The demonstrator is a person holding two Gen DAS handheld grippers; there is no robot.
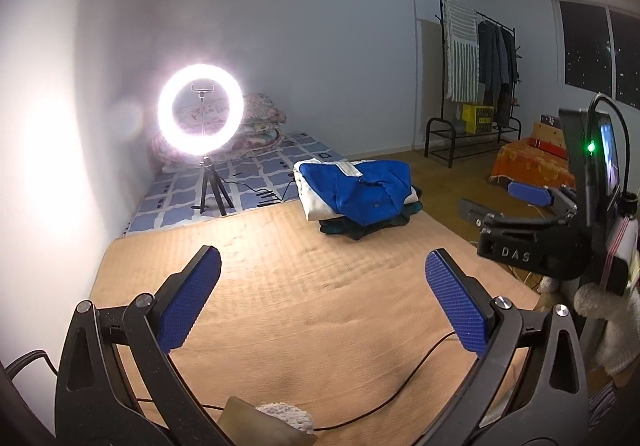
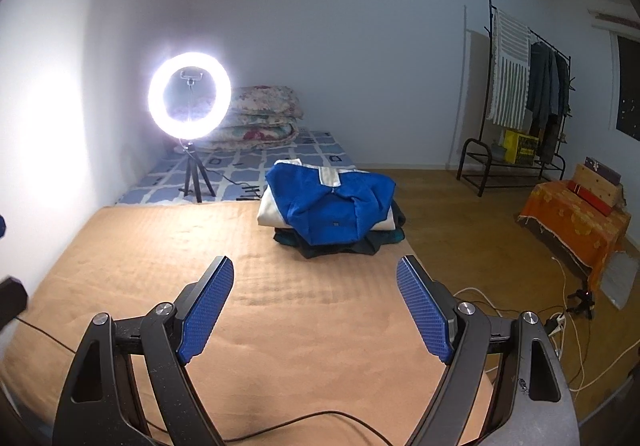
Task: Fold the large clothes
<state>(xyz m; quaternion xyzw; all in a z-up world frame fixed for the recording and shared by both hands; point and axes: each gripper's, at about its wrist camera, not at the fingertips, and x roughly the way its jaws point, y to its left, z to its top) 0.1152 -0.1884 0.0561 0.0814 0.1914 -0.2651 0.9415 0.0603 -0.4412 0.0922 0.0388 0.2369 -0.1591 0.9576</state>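
A folded blue and white garment [image 1: 356,190] [image 2: 330,208] lies on top of a small stack of dark folded clothes [image 1: 360,228] [image 2: 340,242] at the far end of a tan mat [image 1: 312,306] [image 2: 280,310]. My left gripper [image 1: 322,266] hovers over the bare mat well short of the stack, jaws wide apart with nothing between them. My right gripper [image 2: 314,276] stands open the same way, nearer the stack, and holds nothing. The right gripper's body [image 1: 532,238] also shows at the right edge of the left wrist view.
A lit ring light on a tripod [image 1: 200,106] [image 2: 190,96] stands at the far left on a blue patterned mattress [image 1: 240,182], with folded quilts [image 2: 260,114] behind. A clothes rack [image 2: 520,98] and an orange-draped box [image 2: 576,218] stand right. Cables [image 2: 568,330] trail on the wooden floor; one black cable [image 1: 400,378] crosses the mat.
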